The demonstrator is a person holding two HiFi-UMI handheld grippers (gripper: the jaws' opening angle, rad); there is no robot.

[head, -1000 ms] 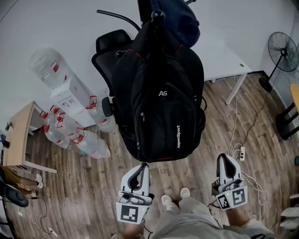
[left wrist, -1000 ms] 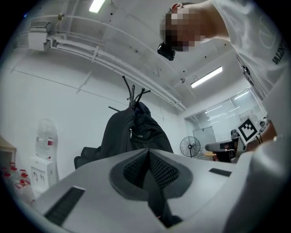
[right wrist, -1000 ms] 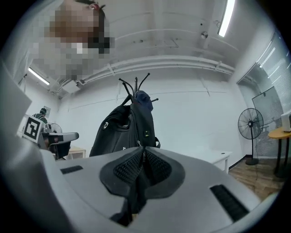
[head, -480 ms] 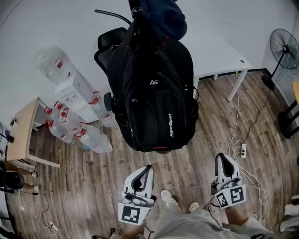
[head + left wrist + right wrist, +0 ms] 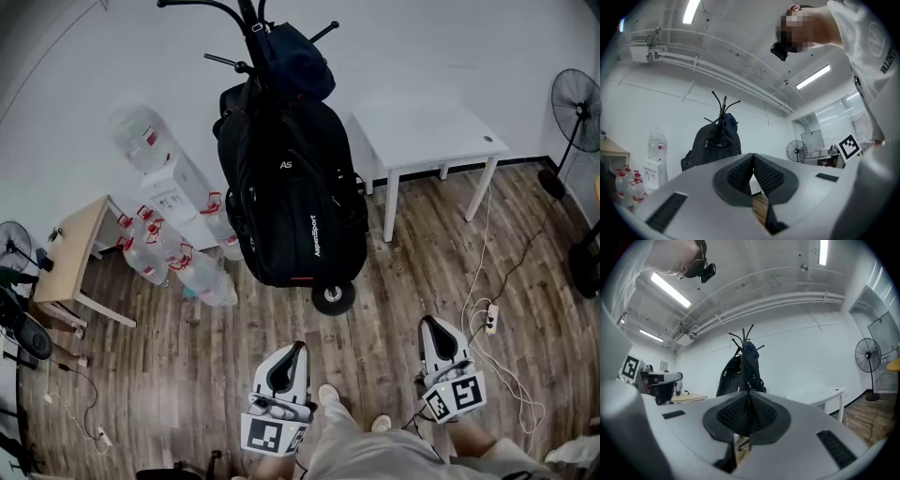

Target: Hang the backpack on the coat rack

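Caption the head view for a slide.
Backpack hangs on the coat rack; left hand-held gripper and right hand-held gripper shut and empty.

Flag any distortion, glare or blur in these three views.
Head view: barrel bend, dark corners, backpack sharp and evenly lit. Left gripper view: fisheye circle with a black border, ceiling lights blown out, left gripper filling the lower frame. Right gripper view: same fisheye, right gripper filling the lower frame, backpack small but clear.
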